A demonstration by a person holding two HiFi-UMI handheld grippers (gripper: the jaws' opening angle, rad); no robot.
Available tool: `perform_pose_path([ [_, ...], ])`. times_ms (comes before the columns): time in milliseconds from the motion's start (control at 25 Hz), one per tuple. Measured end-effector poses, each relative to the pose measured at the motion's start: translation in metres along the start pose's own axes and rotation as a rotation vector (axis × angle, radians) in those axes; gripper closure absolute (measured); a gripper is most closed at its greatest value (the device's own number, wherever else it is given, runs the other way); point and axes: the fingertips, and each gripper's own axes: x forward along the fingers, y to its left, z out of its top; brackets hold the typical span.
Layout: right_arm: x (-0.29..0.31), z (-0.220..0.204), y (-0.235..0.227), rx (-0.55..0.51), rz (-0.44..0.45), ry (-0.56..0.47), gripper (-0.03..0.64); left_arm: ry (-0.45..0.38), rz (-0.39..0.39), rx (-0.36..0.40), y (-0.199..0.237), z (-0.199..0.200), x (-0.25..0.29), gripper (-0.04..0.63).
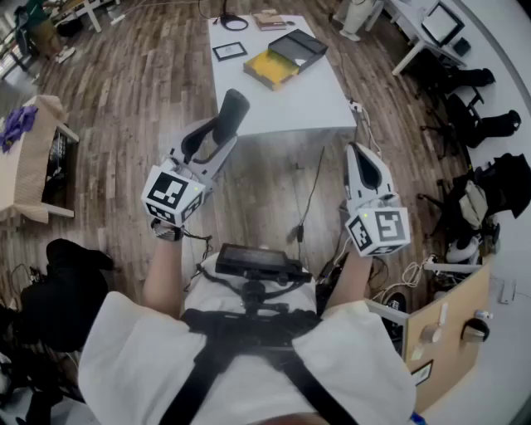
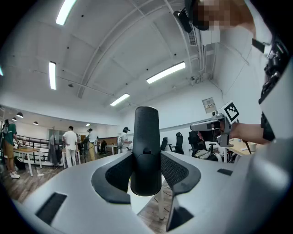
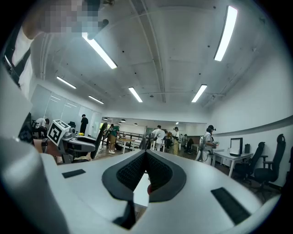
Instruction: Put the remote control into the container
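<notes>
A black remote control [image 1: 230, 117] stands upright between the jaws of my left gripper [image 1: 209, 143], which is shut on its lower half. Both are held in the air in front of the white table's [image 1: 290, 104] near edge. In the left gripper view the remote control [image 2: 146, 137] rises between the ribbed pads [image 2: 173, 170] of the left gripper [image 2: 145, 170], which points up at the ceiling. The container, a yellow box [image 1: 269, 69] with a black lid [image 1: 299, 46] beside it, lies on the far part of the table. My right gripper [image 1: 359, 153] is shut and holds nothing, its right gripper [image 3: 146, 155] jaws meeting at the tip.
On the table also lie a small framed picture [image 1: 229, 51], a black cable loop [image 1: 233, 22] and a brown item [image 1: 270, 19]. A cardboard box [image 1: 35, 159] stands at the left; office chairs [image 1: 473, 124] and desks stand at the right. Several people [image 2: 71, 141] stand in the room behind.
</notes>
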Motion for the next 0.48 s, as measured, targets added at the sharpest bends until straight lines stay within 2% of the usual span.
perform_pose_path([
  [480, 0.01, -0.001, -0.01, 0.063, 0.007, -0.01, 0.614, 0.009, 0.011, -0.004, 0.005, -0.003, 0.009, 0.39],
])
